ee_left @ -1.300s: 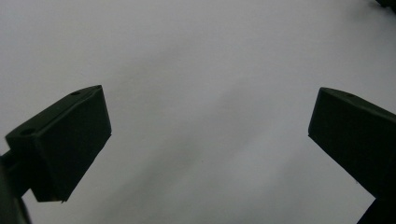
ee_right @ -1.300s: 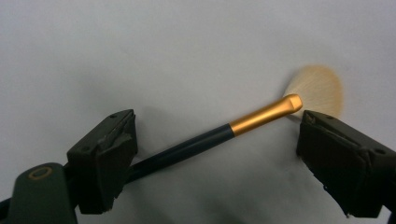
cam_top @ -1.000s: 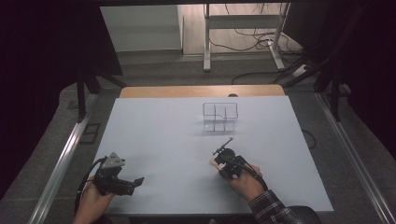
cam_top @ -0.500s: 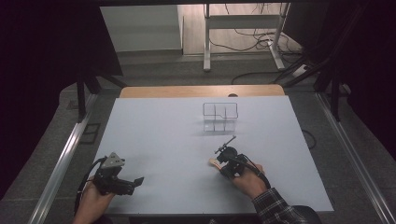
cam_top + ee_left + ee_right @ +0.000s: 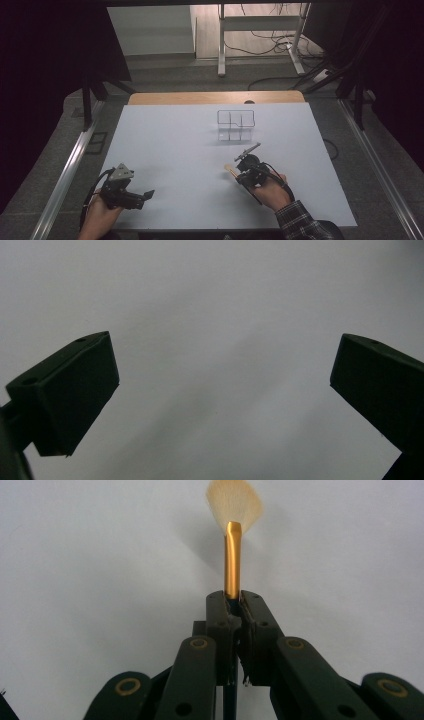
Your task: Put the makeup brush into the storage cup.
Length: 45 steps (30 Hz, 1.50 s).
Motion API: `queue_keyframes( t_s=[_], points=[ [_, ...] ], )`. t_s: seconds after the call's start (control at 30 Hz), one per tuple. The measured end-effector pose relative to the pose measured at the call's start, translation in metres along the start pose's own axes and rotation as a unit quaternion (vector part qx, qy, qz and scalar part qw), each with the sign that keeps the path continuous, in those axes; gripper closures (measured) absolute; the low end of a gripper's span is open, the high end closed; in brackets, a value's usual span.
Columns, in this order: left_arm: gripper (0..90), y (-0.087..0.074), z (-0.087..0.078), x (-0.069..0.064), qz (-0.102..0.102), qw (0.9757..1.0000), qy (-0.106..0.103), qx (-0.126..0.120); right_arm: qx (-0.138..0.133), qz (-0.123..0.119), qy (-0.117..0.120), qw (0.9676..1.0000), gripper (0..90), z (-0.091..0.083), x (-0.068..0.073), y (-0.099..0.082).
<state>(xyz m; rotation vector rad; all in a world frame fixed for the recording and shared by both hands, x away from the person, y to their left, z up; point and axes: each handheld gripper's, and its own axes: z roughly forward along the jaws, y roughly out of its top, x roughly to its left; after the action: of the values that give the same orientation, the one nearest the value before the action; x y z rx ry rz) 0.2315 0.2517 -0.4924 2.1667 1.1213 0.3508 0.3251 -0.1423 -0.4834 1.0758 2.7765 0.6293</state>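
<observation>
White table [image 5: 190, 150], left tongs [image 5: 145, 195] agape, right tongs [image 5: 234, 602] clamping a brush [image 5: 233, 540], its handle hidden.

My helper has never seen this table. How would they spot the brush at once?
On the white table, look nearer than the wire rack to the right gripper. Its jaws clamp the brush, the one gold-and-tan thing here: gold ferrule, pale fanned bristles.

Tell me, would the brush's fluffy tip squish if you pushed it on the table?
Probably yes: the brush ends in fine, fanned pale bristles that look soft. Its gold collar looks stiff, so it likely wouldn't bend. It seems light, since the right gripper holds it by the thin handle alone.
</observation>
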Motion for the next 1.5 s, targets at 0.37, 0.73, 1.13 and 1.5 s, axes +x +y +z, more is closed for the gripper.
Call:
queue_keyframes(
  t_s=[0.37,0.73,1.13,1.5],
  points=[
    [0.0,0.000,0.000,0.001,-0.001,1.0000,-0.002,0.000,-0.042,-0.008,0.012,0.9990,83.4,-0.010,-0.004,-0.002],
    [0.0,0.000,0.001,0.000,0.002,1.0000,-0.003,0.001,-0.075,-0.024,0.009,0.9968,83.5,-0.019,-0.004,-0.004],
    [0.0,-0.002,-0.001,0.002,0.002,1.0000,0.001,0.003,-0.120,-0.024,0.003,0.9924,83.5,-0.031,-0.011,-0.006],
    [0.0,-0.004,-0.003,0.005,0.000,1.0000,0.001,0.002,-0.154,-0.026,0.001,0.9878,83.4,-0.041,-0.018,-0.009]
  ],
)
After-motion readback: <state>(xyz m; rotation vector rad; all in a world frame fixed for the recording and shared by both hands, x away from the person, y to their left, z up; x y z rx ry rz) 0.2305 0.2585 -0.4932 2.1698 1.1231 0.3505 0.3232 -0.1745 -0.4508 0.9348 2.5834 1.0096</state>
